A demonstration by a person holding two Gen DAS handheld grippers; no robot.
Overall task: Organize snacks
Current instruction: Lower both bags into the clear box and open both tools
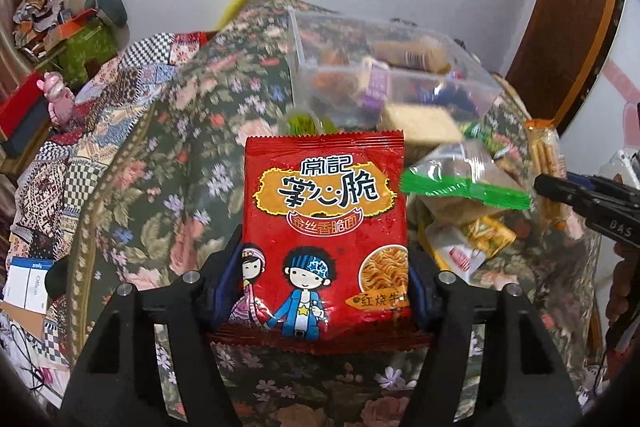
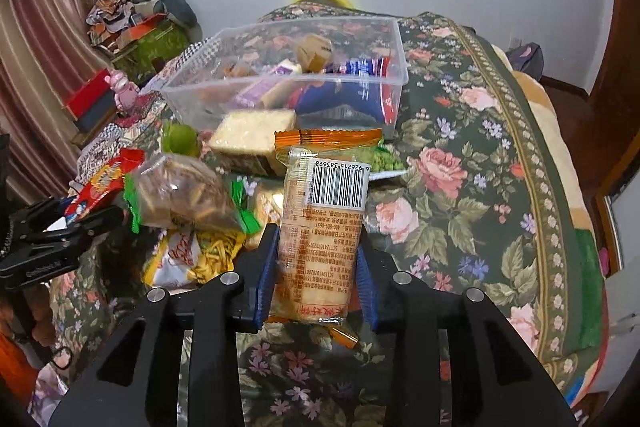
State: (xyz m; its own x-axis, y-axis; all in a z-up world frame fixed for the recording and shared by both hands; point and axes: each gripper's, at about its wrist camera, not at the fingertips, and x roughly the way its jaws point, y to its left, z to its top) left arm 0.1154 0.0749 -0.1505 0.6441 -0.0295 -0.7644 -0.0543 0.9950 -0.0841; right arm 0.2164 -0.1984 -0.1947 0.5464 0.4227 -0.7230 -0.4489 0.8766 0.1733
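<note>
My left gripper (image 1: 320, 283) is shut on a red noodle snack packet (image 1: 324, 219) and holds it upright above the floral cloth. My right gripper (image 2: 318, 279) is shut on an orange cracker packet (image 2: 320, 223) with a barcode label. A clear plastic bin (image 2: 240, 83) with several snacks in it stands beyond both; in the left wrist view the bin (image 1: 472, 79) is ahead to the right. A pile of loose snacks (image 2: 192, 199) lies in front of the bin. The right gripper's fingers (image 1: 568, 193) show at the right of the left wrist view.
The floral cloth (image 2: 460, 167) covers the surface and drops off at its right edge. A clear bag with green ends (image 1: 460, 179) and a biscuit pack (image 2: 252, 135) lie by the bin. Boxes and a pink toy (image 1: 58, 95) sit far left.
</note>
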